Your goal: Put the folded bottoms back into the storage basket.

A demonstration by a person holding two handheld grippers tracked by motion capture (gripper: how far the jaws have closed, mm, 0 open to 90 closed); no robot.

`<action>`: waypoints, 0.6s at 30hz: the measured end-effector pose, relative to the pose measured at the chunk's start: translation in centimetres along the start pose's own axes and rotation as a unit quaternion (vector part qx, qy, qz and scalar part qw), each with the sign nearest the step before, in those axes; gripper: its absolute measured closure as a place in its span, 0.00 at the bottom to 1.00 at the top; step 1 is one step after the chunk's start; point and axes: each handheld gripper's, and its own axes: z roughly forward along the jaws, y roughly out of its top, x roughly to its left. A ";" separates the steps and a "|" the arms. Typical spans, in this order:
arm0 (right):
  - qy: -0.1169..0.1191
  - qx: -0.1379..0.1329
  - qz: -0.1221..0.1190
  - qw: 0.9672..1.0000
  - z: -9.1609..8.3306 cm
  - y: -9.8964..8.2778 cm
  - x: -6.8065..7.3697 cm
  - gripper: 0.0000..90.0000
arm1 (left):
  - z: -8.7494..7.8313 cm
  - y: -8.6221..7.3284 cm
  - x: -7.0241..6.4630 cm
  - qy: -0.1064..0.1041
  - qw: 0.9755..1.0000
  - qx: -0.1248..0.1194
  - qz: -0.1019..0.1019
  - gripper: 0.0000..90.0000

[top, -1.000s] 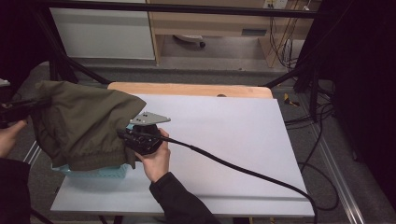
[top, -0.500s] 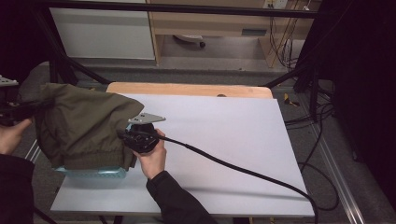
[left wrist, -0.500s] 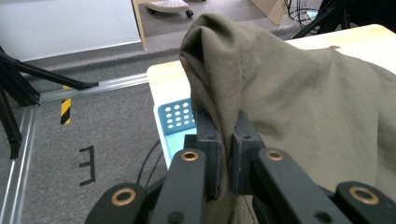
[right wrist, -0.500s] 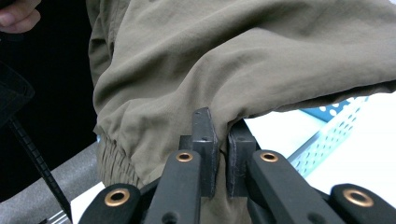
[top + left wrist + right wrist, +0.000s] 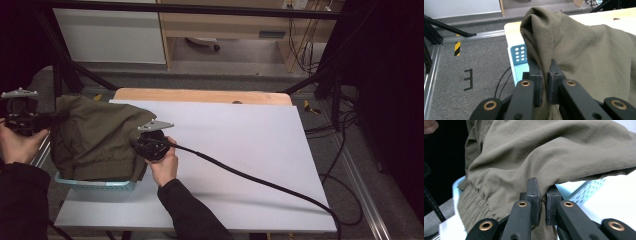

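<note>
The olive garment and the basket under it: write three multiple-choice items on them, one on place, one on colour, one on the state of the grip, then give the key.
1. Where does the garment hang?
A. over the basket at the table's left end
B. on the floor
C. at the table's right end

2. What colour is the basket?
A. red
B. light blue
C. black

3. How is the garment held?
A. by neither gripper
B. by one gripper alone
C. pinched by both grippers

Key:
1 A, the high view shows the cloth draped above the basket at the left end of the white table.
2 B, its perforated wall shows light blue in all views.
3 C, the left gripper and the right gripper each have their jaws shut on a fold of the cloth.
</note>
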 end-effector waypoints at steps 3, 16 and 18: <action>-0.003 0.007 0.000 1.000 0.6 -0.3 -0.4 0.94 | 1.1 -0.3 0.2 0.003 1.000 0.007 -0.004 0.93; -0.020 0.029 -0.013 0.999 2.7 -1.5 -1.3 0.93 | 4.7 -2.0 1.2 0.023 0.999 0.037 -0.031 0.93; -0.022 0.031 -0.014 0.999 3.0 -1.5 -1.4 0.92 | 4.9 -2.0 1.2 0.031 0.998 0.042 -0.029 0.93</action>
